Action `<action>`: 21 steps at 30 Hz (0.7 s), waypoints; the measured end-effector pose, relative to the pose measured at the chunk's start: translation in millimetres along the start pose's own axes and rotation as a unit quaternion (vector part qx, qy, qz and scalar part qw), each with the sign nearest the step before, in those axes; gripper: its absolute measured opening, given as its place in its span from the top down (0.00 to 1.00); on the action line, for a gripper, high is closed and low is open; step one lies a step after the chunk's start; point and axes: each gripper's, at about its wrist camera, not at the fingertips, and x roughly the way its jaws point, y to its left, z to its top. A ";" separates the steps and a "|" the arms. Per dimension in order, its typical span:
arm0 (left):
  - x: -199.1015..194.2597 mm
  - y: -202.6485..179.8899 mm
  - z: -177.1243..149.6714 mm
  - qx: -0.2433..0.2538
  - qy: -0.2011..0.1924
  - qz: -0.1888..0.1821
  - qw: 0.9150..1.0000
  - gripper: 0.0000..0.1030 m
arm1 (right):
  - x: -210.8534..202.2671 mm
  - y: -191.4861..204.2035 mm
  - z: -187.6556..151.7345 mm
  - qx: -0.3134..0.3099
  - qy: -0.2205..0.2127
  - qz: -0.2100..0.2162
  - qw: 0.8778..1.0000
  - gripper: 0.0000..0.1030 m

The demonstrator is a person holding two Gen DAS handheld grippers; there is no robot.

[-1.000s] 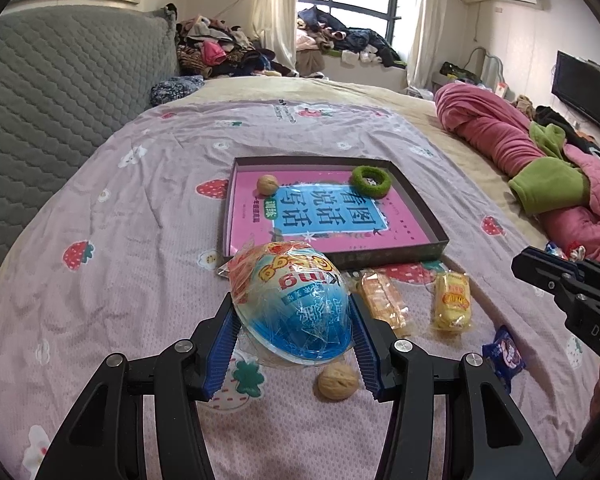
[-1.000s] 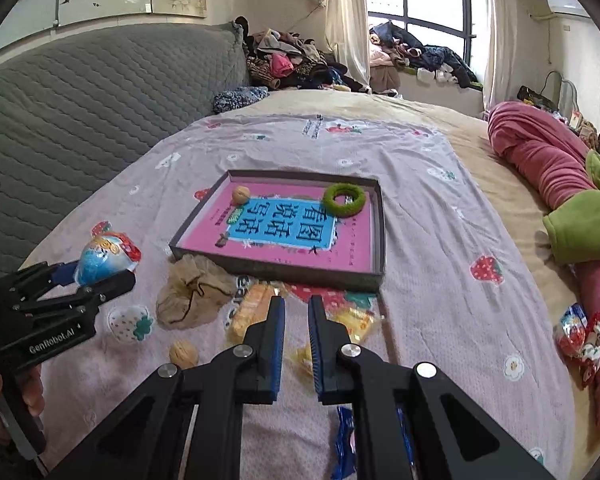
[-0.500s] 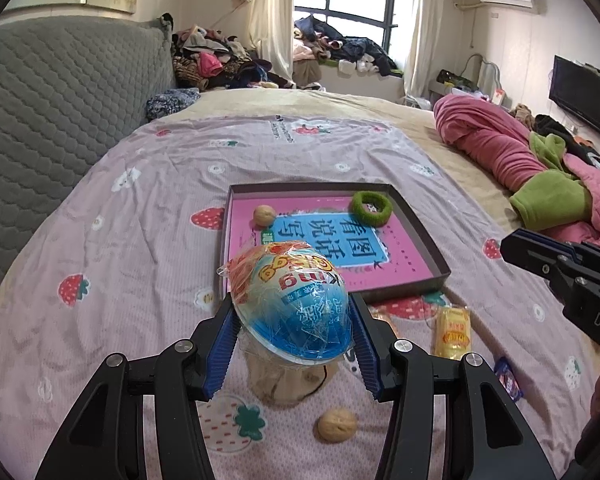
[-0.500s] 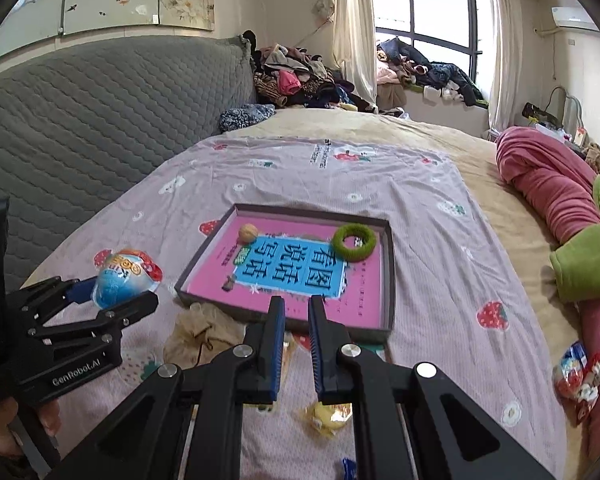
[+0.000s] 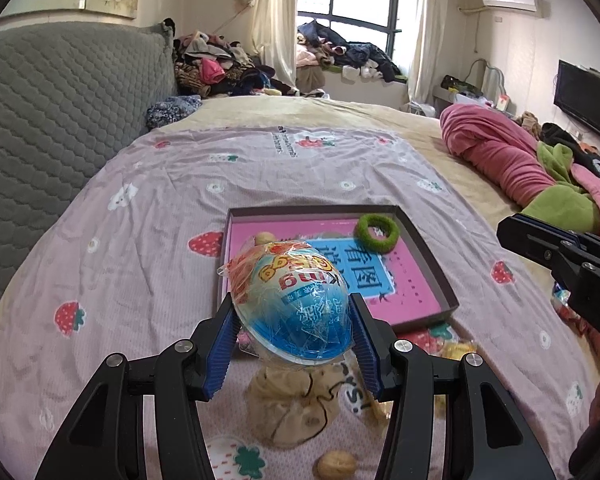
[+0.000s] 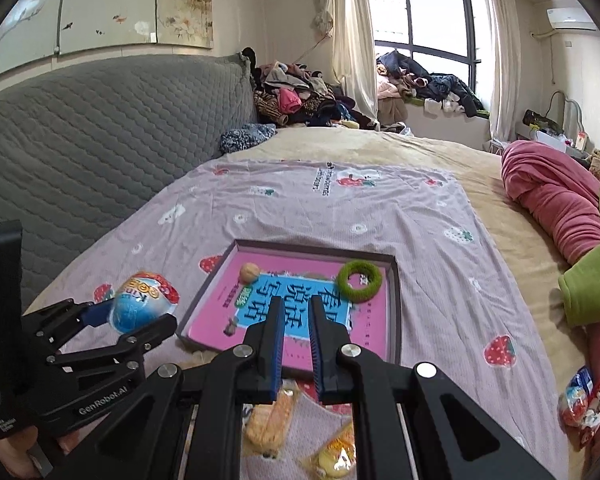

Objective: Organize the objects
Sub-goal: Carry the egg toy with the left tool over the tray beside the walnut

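Observation:
My left gripper (image 5: 293, 307) is shut on a blue egg-shaped toy (image 5: 296, 300) in crinkled clear wrap, held above the bedspread just in front of the box; the same gripper (image 6: 136, 316) and egg (image 6: 140, 304) show at the left of the right wrist view. A shallow dark box (image 5: 428, 256) with a pink and blue book as its floor holds a walnut (image 6: 249, 272) and a green fuzzy ring (image 6: 359, 282). My right gripper (image 6: 296, 304) hovers shut over the box's near rim (image 6: 396, 300), with nothing between its pads.
On the strawberry-print bedspread near me lie a beige drawstring pouch (image 5: 296, 396), a loose walnut (image 5: 336, 466), yellow snack packets (image 6: 268, 420) and wrapped sweets (image 6: 584, 400). A pink and green quilt (image 5: 512, 160) is bundled at the right. A grey headboard (image 5: 60, 100) runs along the left.
Both grippers have risen and moved forward toward the box, which now sits lower and nearer in both views. The egg stays gripped in the left one; the right one stays shut.

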 end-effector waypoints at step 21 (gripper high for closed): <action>72.3 8.3 34.0 -0.013 -0.002 0.007 1.000 0.47 | 70.2 -18.3 3.3 0.026 -0.006 -0.004 1.000 0.88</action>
